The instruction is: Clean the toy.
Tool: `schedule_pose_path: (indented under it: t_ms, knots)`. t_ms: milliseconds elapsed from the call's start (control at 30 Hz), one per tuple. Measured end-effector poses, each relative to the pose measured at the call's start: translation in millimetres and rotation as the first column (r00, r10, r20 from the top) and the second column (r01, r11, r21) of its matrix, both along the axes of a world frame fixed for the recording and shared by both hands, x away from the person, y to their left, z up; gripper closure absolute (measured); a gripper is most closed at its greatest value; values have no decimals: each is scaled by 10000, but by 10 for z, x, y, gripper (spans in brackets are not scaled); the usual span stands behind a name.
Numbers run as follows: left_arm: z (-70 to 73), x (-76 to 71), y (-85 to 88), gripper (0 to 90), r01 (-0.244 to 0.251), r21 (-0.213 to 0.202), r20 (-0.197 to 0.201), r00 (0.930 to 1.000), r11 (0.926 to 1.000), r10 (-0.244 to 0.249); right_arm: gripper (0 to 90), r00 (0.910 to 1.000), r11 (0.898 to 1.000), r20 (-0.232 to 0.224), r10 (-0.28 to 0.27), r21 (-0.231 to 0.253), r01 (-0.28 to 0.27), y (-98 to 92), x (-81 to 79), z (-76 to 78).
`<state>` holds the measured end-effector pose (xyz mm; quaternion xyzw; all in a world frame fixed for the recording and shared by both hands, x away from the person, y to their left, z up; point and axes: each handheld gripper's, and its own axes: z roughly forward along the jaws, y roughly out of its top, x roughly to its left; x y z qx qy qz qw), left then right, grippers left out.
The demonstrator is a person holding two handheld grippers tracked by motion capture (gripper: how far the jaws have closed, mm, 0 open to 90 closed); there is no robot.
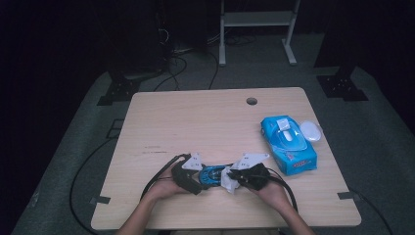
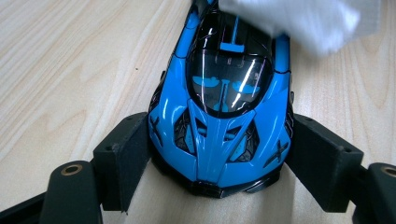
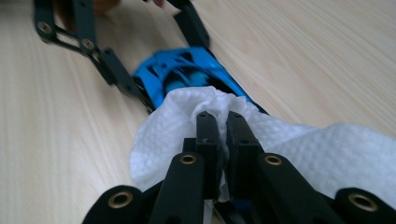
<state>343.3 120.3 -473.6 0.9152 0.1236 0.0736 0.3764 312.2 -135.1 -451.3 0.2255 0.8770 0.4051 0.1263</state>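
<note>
We look down on a pale wooden tabletop with a small round hole near its far edge. Toward its right side lies a blue pack of wipes, and a white oval lid rests just beside the pack's far right corner. Near the front edge, in the middle, sits a blue toy car between our two hands, its wheels on the wood. Our left tongs hold the car from the left: in the left gripper view the two black pads stand on either side of the nose of the car, the left pad against its flank and the right pad at the other front corner, so the jaws stand wide and closed on the car's body. Our right tongs come in from the right, and in the right gripper view their jaws are pinched nearly together on a bunched white paper wipe, which bulges out around the tips. The wipe lies against the end of the car away from the left tongs, covering that end; in the left gripper view the wipe shows at the top, over the car's far end.
</note>
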Motion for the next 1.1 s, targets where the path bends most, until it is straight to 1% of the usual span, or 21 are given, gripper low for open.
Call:
schedule_pose_path:
  t_ms: [67,133,167,200,233,300,367,400,433,467,533,600,633,667,700,833,867,900,967,1000,1100]
  knots:
    - [-1,1,-1,242,15,-15,-8,10000,10000,-15,846,9996,9996,-47,-283,56,283,-113,3,-12]
    - [-3,-2,-11,243,-4,-23,-5,10000,10000,4,847,9979,9977,-306,-573,348,583,-201,14,-32]
    - [-1,-8,-20,242,-41,4,15,10000,10000,41,847,9974,9969,-362,-628,456,644,-212,14,-40]
    - [2,-12,-22,242,-59,40,22,10000,10000,59,847,9970,9966,-351,-683,445,699,-201,7,-41]
    - [2,-13,-21,242,-67,40,24,10000,10000,67,847,9975,9969,-243,-661,404,670,-177,-1,-41]
    - [4,-11,-17,243,-48,56,33,10000,10000,48,847,9987,9977,-222,-456,483,466,-112,-18,-42]
    - [7,-8,-12,243,-28,68,29,10000,10000,28,846,9992,9985,-129,-371,402,375,-84,-27,-45]
    - [7,-7,-9,243,-28,43,-2,10000,10000,28,847,9996,9995,64,-287,166,286,-70,-43,-33]
    - [6,-4,-6,243,-22,31,-14,10000,10000,22,847,9996,9995,64,-287,166,286,-70,-43,-33]
    - [4,-3,-5,242,-4,9,-14,10000,10000,4,847,9989,9989,72,-462,-15,462,-124,-36,-18]
    - [0,-2,-9,243,10,-49,-48,10000,10000,-10,847,9983,9983,16,-587,14,587,-171,-25,-18]
    - [-2,-11,-25,243,6,-42,-20,10000,10000,-6,847,9975,9974,-127,-699,177,701,-228,-8,-29]
    - [-2,-13,-28,242,-10,-50,-18,10000,10000,10,847,9975,9974,-41,-711,60,712,-224,-12,-28]
    - [-1,-8,-17,242,-3,-70,-57,10000,10000,2,848,9973,9973,135,-720,-122,722,-194,-25,-26]
    - [0,-7,-10,242,3,-63,-76,10000,10000,-3,847,9973,9973,144,-726,-117,728,-187,-24,-30]
    - [-1,-12,-30,245,-8,-26,-2,10000,10000,8,850,9972,9970,-55,-751,181,751,-117,-6,-28]
    - [-1,-12,-30,245,-8,-26,-2,10000,10000,8,850,9980,9979,42,-629,186,628,-58,-13,-24]
    - [-3,-12,-42,245,-5,-17,13,10000,10000,5,850,9980,9979,42,-629,186,628,-58,-13,-24]
    - [-3,-14,-47,244,-37,1,22,10000,10000,37,849,9994,9990,187,-290,349,283,92,-28,-19]
    - [-3,-11,-37,245,-26,-36,-34,10000,10000,26,849,9995,9997,311,-96,241,88,183,-33,-13]
    - [-4,-13,-31,245,-43,-67,-63,10000,10000,42,849,9994,9999,356,43,120,-47,204,-23,-3]
